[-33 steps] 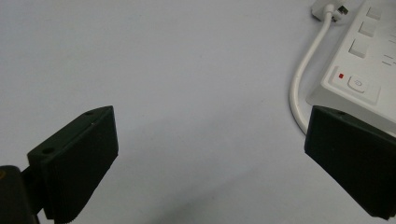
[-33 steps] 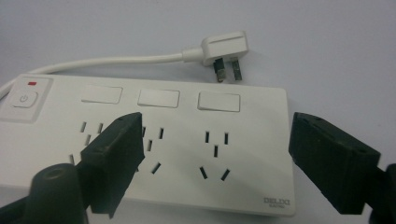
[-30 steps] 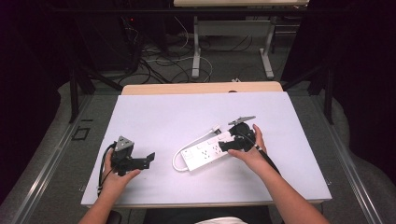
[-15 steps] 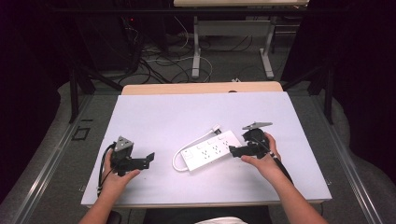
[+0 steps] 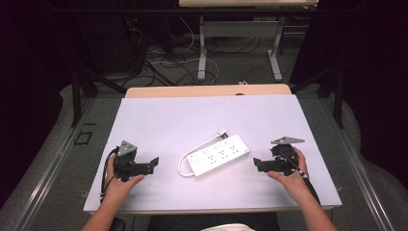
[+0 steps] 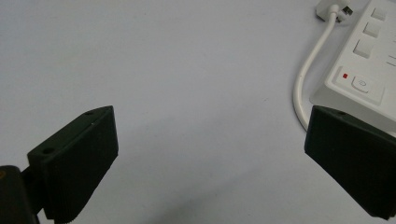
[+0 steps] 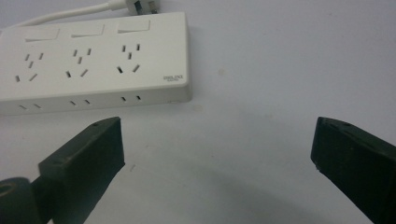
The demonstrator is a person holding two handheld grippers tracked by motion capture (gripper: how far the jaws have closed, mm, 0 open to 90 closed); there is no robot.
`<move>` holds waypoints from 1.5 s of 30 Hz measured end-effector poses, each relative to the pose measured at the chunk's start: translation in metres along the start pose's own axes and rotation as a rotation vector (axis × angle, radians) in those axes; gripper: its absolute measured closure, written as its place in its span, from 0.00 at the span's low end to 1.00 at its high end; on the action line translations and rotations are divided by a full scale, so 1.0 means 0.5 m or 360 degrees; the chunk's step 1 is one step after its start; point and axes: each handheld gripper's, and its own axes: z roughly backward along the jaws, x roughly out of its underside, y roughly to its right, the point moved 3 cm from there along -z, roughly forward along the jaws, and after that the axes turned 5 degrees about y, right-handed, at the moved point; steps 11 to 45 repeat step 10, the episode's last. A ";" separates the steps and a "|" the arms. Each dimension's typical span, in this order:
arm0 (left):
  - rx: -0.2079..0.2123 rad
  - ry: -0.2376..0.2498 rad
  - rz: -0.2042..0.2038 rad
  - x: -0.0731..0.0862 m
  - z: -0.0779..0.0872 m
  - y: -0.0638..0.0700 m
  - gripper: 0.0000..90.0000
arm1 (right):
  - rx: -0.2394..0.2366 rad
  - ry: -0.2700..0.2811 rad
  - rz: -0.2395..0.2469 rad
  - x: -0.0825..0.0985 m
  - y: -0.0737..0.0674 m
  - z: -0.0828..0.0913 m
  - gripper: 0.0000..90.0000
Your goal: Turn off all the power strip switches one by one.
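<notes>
Strip (image 5: 219,155) lies slantwise mid-tabletop between your hand-held grippers, touching neither. Your right hand-held gripper (image 5: 256,165) has just been opening; its jaws gape, nothing between them. Your left hand-held gripper (image 5: 155,162) is spread wide and empty too. Outward, the white tabletop (image 5: 192,115) is bare; beyond it, cables (image 5: 163,62) sprawl on a dim floor (image 5: 235,67).

A white table (image 5: 159,115), cables (image 5: 159,57) perhaps beyond.
</notes>
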 end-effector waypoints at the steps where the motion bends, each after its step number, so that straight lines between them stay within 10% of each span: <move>1: 0.0000 0.0000 0.0002 0.000 0.000 0.000 0.03 | 0.0014 0.0004 0.0002 0.005 0.008 0.002 0.01; 10: -0.0002 -0.0020 0.0011 -0.001 -0.001 -0.001 0.03 | 0.0097 0.0043 -0.0055 0.030 0.049 0.011 0.00; 45: -0.0002 -0.0020 0.0011 -0.001 -0.001 -0.001 0.03 | 0.0097 0.0043 -0.0055 0.030 0.049 0.011 0.00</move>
